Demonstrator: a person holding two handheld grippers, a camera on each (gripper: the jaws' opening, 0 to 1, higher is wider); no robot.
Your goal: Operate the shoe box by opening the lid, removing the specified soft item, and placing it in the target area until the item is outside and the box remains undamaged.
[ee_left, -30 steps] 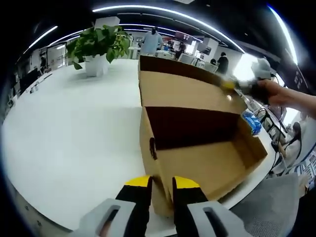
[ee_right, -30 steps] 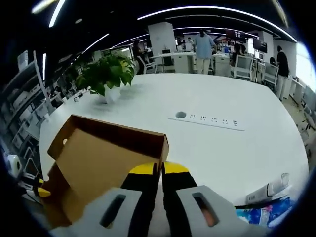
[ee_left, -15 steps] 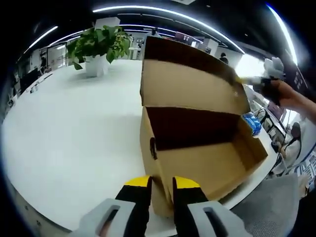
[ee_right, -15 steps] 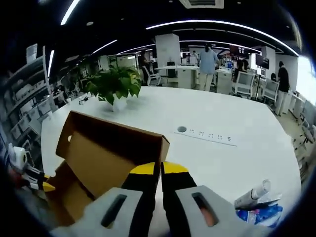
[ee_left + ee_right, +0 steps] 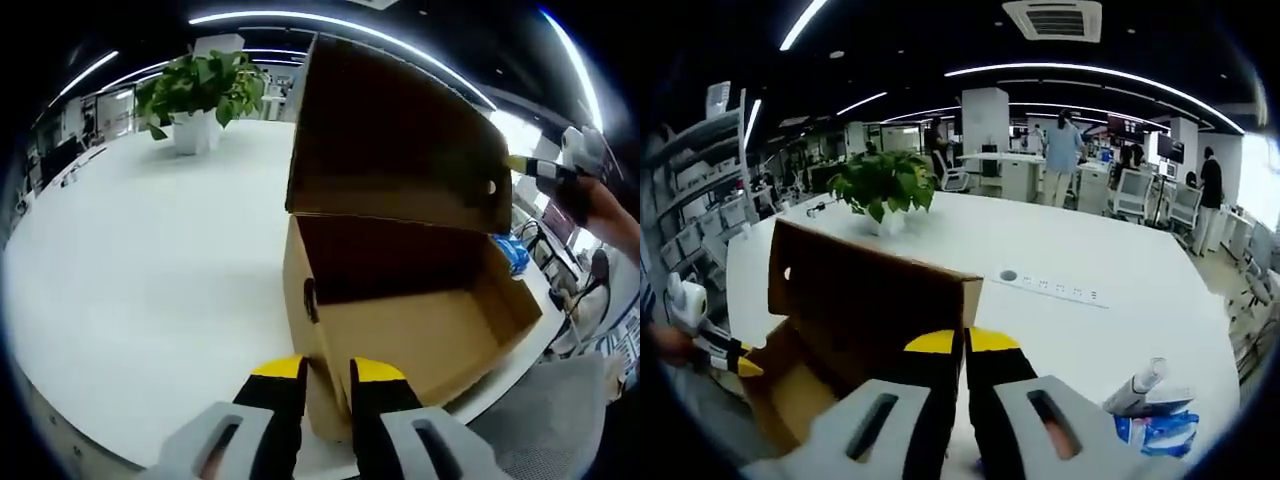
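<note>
Lid (image 5: 400, 140): while your right claw (image 5: 965, 345) pinches its front lip, treat it as thin, creasable cardboard; grip near the fold.
Shoe box (image 5: 420, 330): light, at the bench (image 5: 150, 260) edge, corner clamped by your left claw (image 5: 328, 368) (interior looks bare).
Room: open office, smooth white top, potted plant (image 5: 200, 95) well apart.

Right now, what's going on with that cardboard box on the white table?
A person with two handheld grippers is opening a brown cardboard shoe box on a white table. The right gripper is shut on the edge of the hinged cardboard lid, holding it tilted up. The left gripper pinches the box's near corner wall, steadying it. The visible part of the box's inside looks bare; no soft item is out yet.
</note>
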